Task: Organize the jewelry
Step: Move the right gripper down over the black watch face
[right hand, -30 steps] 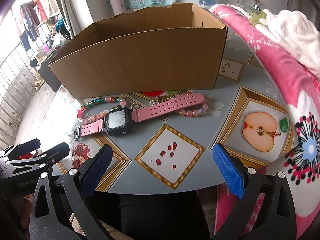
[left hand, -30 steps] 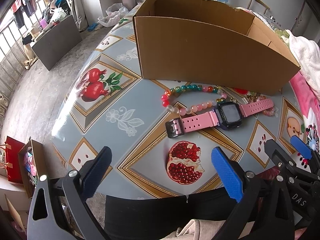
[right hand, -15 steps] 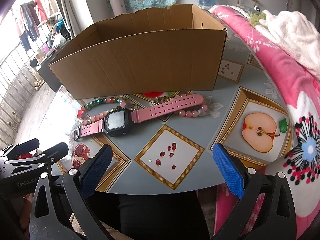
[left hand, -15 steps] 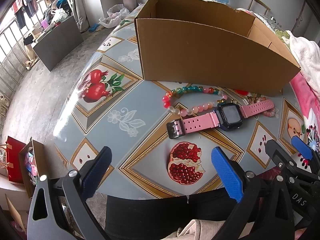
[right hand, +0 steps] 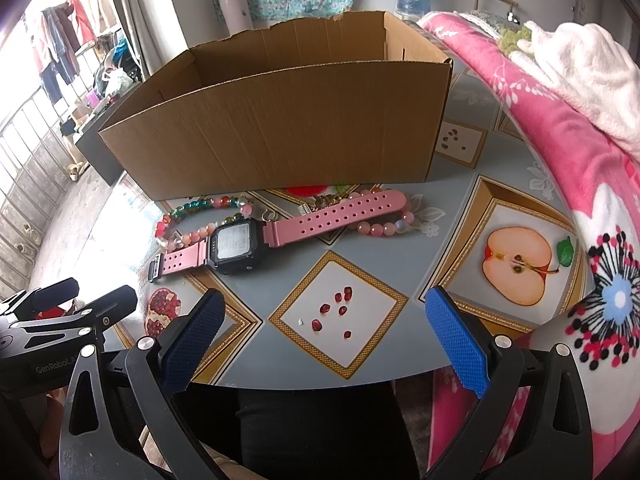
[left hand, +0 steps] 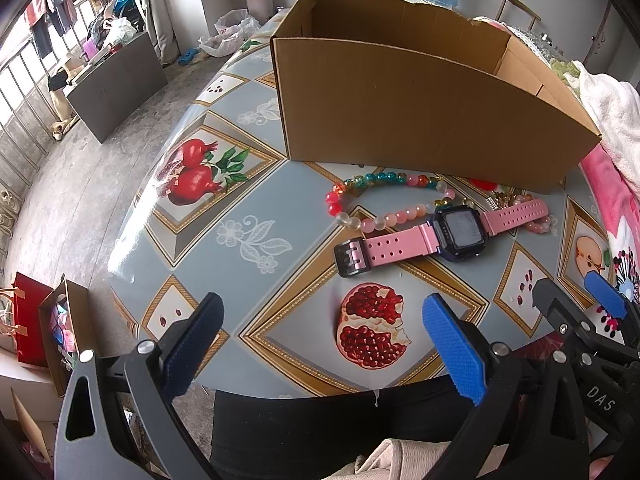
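Both my left gripper (left hand: 326, 346) and right gripper (right hand: 324, 344) hang spread wide and empty at the near table (left hand: 256, 200) edge. The pink watch (right hand: 256, 236) lies flat before the cardboard box (right hand: 280, 128), its strap crossing a beaded bracelet (left hand: 372, 196). A second pink bead strand (right hand: 380, 226) is partly hidden under the strap. The box's interior is hidden from me.

Pink watch (right hand: 276, 232) flat; beaded bracelets (left hand: 384, 196) beside box (right hand: 280, 128).
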The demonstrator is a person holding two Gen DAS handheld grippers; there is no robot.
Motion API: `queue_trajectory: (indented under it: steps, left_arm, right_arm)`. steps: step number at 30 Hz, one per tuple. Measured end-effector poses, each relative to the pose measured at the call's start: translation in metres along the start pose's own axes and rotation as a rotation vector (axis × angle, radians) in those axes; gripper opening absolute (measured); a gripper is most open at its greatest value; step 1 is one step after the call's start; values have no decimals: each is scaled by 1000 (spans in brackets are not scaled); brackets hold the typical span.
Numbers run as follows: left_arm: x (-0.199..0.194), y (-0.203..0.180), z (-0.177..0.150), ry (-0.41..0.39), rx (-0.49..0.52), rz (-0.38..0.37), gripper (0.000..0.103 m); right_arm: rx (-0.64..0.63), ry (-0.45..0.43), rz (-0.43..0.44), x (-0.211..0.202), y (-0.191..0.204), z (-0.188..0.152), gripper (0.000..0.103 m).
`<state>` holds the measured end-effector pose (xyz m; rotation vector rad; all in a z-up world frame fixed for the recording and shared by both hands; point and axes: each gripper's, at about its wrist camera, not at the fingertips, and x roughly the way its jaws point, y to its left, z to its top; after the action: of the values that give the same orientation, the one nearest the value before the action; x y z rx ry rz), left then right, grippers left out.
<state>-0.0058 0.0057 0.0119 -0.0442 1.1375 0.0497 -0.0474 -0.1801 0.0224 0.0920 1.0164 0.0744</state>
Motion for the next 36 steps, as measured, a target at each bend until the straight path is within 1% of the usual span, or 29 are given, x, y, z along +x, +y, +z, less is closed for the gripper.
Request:
queue_trajectory:
  steps: [11, 14, 16, 19, 21, 24, 26, 28, 29, 32, 34, 36]
  left_arm:
    - [3, 5, 1, 15, -11, -12, 98]
    - [10, 13, 4, 37, -28, -35, 98]
    - [15, 18, 6, 45, -35, -45, 98]
    - [22, 27, 10, 48, -27, -39, 98]
    - [27, 32, 14, 39, -4, -19, 98]
    - [31, 40, 17, 11, 20, 5, 98]
    - [32, 46, 18, -16, 32, -16, 98]
    - [29, 54, 19, -71, 33, -65, 98]
    - [25, 59, 18, -117, 32, -109, 98]
    - [20, 72, 18, -185, 18, -204, 98]
    - [17, 72, 17, -200, 37, -217, 98]
    - [13, 69, 16, -218, 78, -238, 98]
  right_arm:
    - [5, -3, 3, 2, -4, 4, 96]
    - [-11, -6, 6, 4, -3, 10, 96]
    - [-27, -24, -1, 2, -1, 11, 96]
    - [-45, -59, -24, 0, -4, 15, 96]
    - [-48, -86, -31, -2, -6, 15, 96]
    - [-52, -137, -14, -5, -11, 14, 96]
    - [-59, -159, 6, -6, -13, 15, 96]
    - [-76, -183, 39, -5, -14, 15, 96]
    - [-88, -195, 53, -5, -15, 15, 96]
    - [-126, -217, 77, -3, -16, 15, 96]
    - [-153, -234, 90, -5, -14, 12, 96]
    - [-194, -251, 104, -7, -11, 9, 96]
